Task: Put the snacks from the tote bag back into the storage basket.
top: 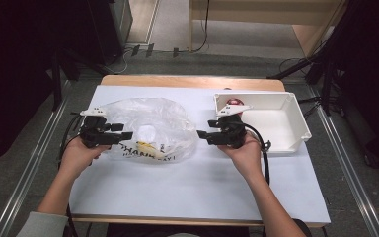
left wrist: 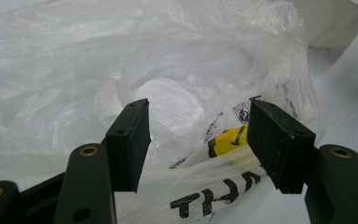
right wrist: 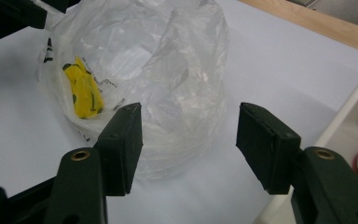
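**Two grippers flank a plastic bag**

Nearest the person, the left gripper (top: 123, 134) sits at the plastic bag's (top: 150, 129) left edge, fingers (left wrist: 129, 140) spread wide with crumpled film between them, not pinched. The right gripper (top: 201, 135) points at the bag's right side, fingers wide and empty. The bag lies mid-surface (top: 197, 187). Beyond it to the right, the white bin (top: 281, 126) holds a red item (top: 234, 102).

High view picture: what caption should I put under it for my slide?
Two hand-held tongs, left and right, face a clear plastic bag on a white table, beside a white bin.
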A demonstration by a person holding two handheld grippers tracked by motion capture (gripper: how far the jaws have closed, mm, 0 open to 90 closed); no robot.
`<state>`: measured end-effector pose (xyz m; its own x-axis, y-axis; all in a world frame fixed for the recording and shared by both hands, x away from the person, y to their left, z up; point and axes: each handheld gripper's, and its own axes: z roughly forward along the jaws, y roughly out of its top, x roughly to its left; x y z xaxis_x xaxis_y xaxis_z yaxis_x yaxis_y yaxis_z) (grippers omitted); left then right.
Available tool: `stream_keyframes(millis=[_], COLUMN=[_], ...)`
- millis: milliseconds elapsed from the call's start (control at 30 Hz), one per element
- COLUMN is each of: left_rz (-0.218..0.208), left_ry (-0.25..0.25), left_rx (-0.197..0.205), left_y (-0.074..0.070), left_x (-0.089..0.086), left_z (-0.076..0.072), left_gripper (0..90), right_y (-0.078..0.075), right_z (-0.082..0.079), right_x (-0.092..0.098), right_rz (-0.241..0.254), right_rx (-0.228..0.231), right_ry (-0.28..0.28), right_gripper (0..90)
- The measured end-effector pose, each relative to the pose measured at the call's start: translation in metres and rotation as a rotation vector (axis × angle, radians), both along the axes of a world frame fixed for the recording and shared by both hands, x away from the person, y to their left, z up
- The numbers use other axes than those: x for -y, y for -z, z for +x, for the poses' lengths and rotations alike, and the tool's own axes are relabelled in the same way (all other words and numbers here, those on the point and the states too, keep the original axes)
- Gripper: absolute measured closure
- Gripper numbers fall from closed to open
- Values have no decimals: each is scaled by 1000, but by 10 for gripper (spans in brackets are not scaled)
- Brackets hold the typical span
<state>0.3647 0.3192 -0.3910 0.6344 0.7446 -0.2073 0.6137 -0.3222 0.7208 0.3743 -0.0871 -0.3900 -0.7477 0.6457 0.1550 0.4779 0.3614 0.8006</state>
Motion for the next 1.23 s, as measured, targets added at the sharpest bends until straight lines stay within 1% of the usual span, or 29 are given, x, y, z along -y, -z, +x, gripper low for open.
stream_keyframes(millis=[100,233,267,367,400,567,667,700,800,900,1033,1167,1200,1233], left_rz=[-6,-1,-4,-1,-3,-2,4,2,-4,-3,-5,-5,-4,-4], left_ry=[4,5,8,16,15,24,28,34,37,37,38,37,38,38], left_rx=[0,-7,-7,-4,-3,-4,-5,-4,-6,-8,-7,-8,-7,-7], left_y=[1,2,2,2,2,3,3,3,3,3,3,3,3,3], left_x=[0,0,1,2,2,4,5,5,5,5,6,6,6,6], left_z=[-1,-1,-1,-2,-2,-2,-2,-2,-2,-2,-2,-2,-2,-2], left_gripper=[405,405,405,403,403,402,401,401,401,400,400,400,399,399], right_y=[2,4,5,6,6,10,13,14,17,18,20,19,19,19], right_z=[-2,-4,-5,-7,-8,-10,-10,-10,-10,-9,-9,-9,-8,-8], right_x=[-5,-11,-13,-18,-20,-29,-34,-34,-36,-37,-38,-38,-38,-38], right_rz=[-1,-5,-4,-6,-3,-9,-13,-16,-19,-20,-30,-33,-31,-29], right_rx=[-2,-5,1,-1,-9,-9,-21,-17,-30,-30,-41,-41,-33,-33], right_ry=[-12,-27,-34,-46,-49,-65,-70,-73,-78,-80,-71,-74,-76,-74], right_gripper=[422,424,424,424,424,420,412,412,409,401,395,395,395,395])
